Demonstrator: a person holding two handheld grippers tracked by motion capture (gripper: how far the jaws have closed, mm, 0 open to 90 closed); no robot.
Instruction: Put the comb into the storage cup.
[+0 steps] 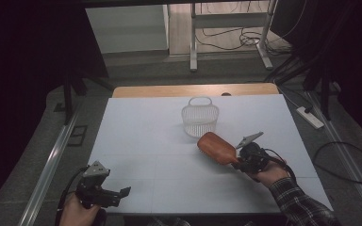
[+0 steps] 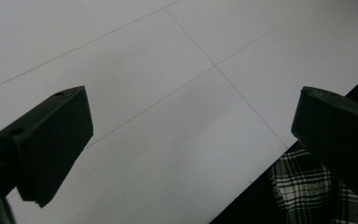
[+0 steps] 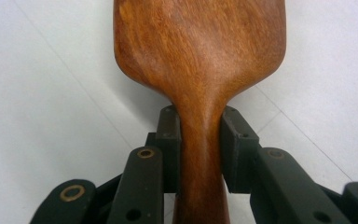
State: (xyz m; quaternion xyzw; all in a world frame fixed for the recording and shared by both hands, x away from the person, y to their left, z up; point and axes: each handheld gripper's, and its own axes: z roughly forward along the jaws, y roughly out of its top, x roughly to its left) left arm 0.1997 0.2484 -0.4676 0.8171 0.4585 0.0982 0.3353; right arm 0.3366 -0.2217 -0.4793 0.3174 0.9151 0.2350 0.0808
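Black grippers (image 1: 245, 157), grey plates, plaid sleeve (image 1: 301, 205)

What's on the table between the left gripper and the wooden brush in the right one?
Nothing: the high view shows bare white table between the left gripper and the wooden brush.

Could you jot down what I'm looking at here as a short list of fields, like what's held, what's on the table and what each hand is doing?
Held thing: wooden hairbrush, back side up
Held by: right gripper, jaws shut on the brush's handle
Left gripper: jaws wide open, nothing between them, near the table's front edge
Also on the table: small white basket, beyond the brush
Surface: white table
Clothing: plaid sleeve
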